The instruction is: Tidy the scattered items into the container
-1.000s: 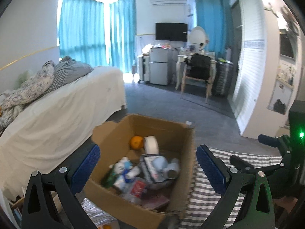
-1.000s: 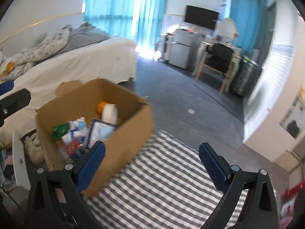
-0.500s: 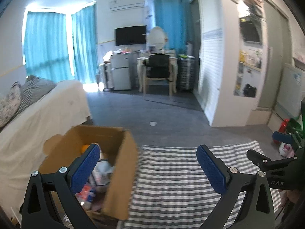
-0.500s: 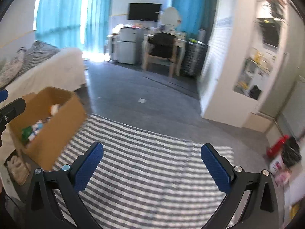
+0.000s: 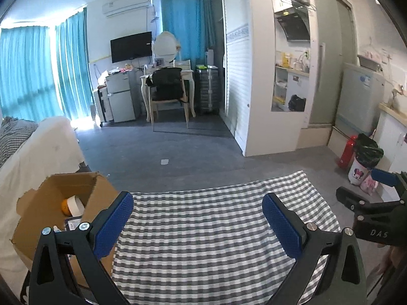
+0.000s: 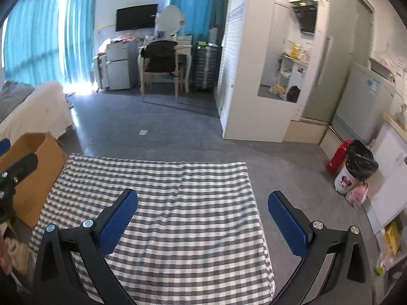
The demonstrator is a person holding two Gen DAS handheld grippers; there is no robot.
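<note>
A brown cardboard box point(image 5: 99, 198) stands at the left end of a grey-and-white checked table cloth point(image 5: 203, 223). An orange point(image 5: 65, 207), a roll of white tape point(image 5: 75, 204) and other items lie inside it. The box also shows in the right wrist view point(image 6: 43, 162). My left gripper point(image 5: 197, 218) is open and empty over the cloth, just right of the box. My right gripper point(image 6: 202, 216) is open and empty over the middle of the cloth. No loose items show on the cloth.
A bed point(image 5: 33, 150) with white cover lies at left. A chair point(image 5: 168, 94) and desk stand at the back. A red canister point(image 5: 347, 151) and a bin with black bag point(image 5: 366, 157) stand on the floor at right.
Both grippers have swung right, away from the box toward the cloth. The box has slid to the left edge of both views. Both grippers stayed open.
</note>
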